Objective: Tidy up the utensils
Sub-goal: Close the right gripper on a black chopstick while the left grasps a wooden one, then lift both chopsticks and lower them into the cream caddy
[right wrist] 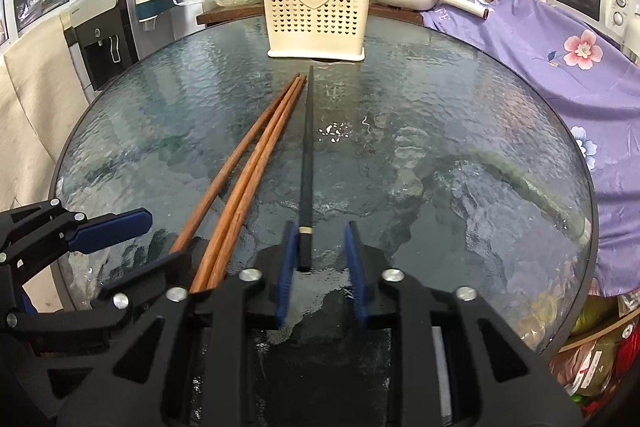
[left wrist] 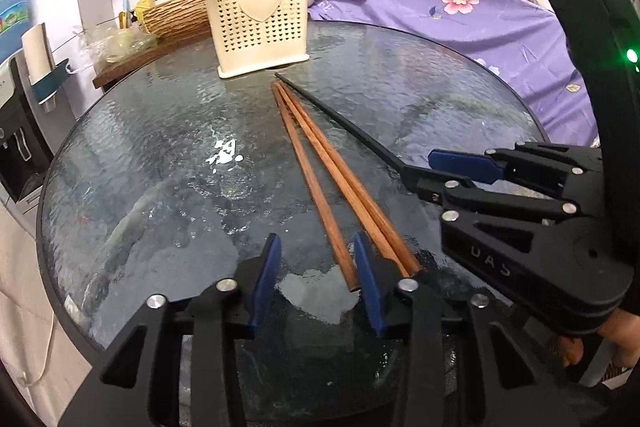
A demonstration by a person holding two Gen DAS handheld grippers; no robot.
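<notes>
Chopsticks on the counter (right wrist: pixel 440 107), both jaws released.
Your right gripper (right wrist: pixel 322 251) straddles the black chopstick's (right wrist: pixel 307 155) end; your left gripper (left wrist: pixel 316 267) sits by the brown chopsticks (left wrist: pixel 320 171), before the holder (right wrist: pixel 316 3).

On the worktop (right wrist: pixel 440 107) the three wooden chopsticks (right wrist: pixel 256 155) lie left of the single chopstick (right wrist: pixel 307 147), all before the utensil holder (right wrist: pixel 316 3), its end between my right tool's (right wrist: pixel 322 259) fingers.

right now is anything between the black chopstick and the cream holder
Nothing visible: bare textured glass table lies between the black chopstick tip and the cream perforated plastic holder; the brown wooden chopsticks lie beside it.
</notes>
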